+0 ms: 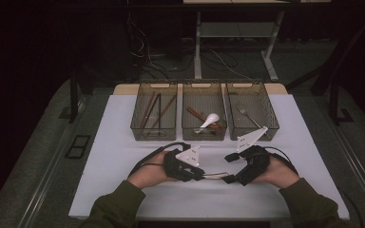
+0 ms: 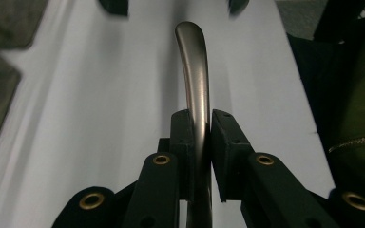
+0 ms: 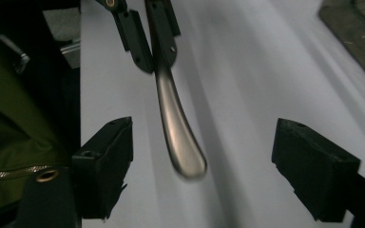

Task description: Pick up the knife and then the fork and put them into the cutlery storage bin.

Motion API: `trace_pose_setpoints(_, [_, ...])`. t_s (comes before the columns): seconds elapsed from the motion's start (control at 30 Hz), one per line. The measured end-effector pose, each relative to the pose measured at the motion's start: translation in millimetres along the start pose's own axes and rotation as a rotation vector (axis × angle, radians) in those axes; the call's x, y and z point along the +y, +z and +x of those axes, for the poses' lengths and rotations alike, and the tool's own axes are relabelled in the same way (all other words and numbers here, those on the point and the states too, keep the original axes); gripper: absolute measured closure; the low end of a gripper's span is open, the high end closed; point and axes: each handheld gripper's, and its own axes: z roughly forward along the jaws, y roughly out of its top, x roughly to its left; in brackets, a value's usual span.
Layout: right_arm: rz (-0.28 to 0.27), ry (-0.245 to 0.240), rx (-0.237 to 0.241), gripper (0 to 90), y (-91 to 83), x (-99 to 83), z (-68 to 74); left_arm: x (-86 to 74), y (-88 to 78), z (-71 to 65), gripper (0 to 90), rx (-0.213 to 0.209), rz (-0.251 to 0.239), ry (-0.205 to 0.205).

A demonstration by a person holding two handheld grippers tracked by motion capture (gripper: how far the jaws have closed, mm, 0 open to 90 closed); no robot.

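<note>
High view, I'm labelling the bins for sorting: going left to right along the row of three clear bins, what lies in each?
Left bin: chopsticks → middle bin: white spoon with brown chopsticks → right bin: metal fork.

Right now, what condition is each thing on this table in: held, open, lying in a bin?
Left gripper: shut on the metal handle.
Metal handle: held off the table, its free end pointing at the right gripper.
Right gripper: open, jaws either side of the handle's end, not touching it.
Left bin: holds chopsticks.
Middle bin: holds a white spoon and sticks.
Right bin: holds a fork.
</note>
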Motion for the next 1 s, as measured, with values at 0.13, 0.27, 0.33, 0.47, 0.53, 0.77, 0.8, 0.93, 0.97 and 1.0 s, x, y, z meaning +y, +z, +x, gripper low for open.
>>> trace_pose_setpoints(0.13, [0.048,-0.013,0.052,30.2,10.5,6.1,-0.7,11.6,7.1,-0.9,79.2,-0.016,0.018,0.039])
trace_pose_setpoints(0.27, [0.098,-0.007,0.118,43.7,19.6,7.6,0.0,17.4,11.6,-2.9,79.2,-0.028,0.016,0.04])
trace_pose_setpoints(0.33, [0.123,-0.006,0.142,49.5,23.6,7.3,-0.4,19.0,12.9,-4.0,79.2,-0.033,0.023,0.041])
trace_pose_setpoints(0.47, [0.152,-0.008,0.193,62.0,30.3,7.8,-2.5,22.6,14.9,-4.9,79.2,-0.039,0.039,0.06])
trace_pose_setpoints(0.53, [0.167,-0.005,0.221,68.2,33.2,8.9,-1.9,24.2,15.9,-5.4,79.2,-0.039,0.036,0.069])
trace_pose_setpoints(0.77, [0.147,-0.025,0.242,78.7,35.4,9.6,-0.3,23.9,16.4,-4.9,79.2,-0.049,0.053,0.06])
trace_pose_setpoints(0.8, [0.147,-0.022,0.245,80.2,35.4,9.4,0.3,23.9,16.0,-4.5,79.4,-0.051,0.048,0.06])
trace_pose_setpoints(0.93, [0.169,-0.043,0.234,83.3,38.5,6.6,1.2,22.1,10.5,-2.8,89.3,-0.036,0.021,0.05])
trace_pose_setpoints(0.97, [0.16,-0.05,0.22,83.3,38.9,6.0,1.6,20.5,10.1,-2.4,89.2,-0.036,0.022,0.039])
trace_pose_setpoints(1.0, [0.161,-0.067,0.218,83.3,38.8,5.5,0.1,18.9,9.9,-1.7,89.2,-0.032,0.015,0.034])
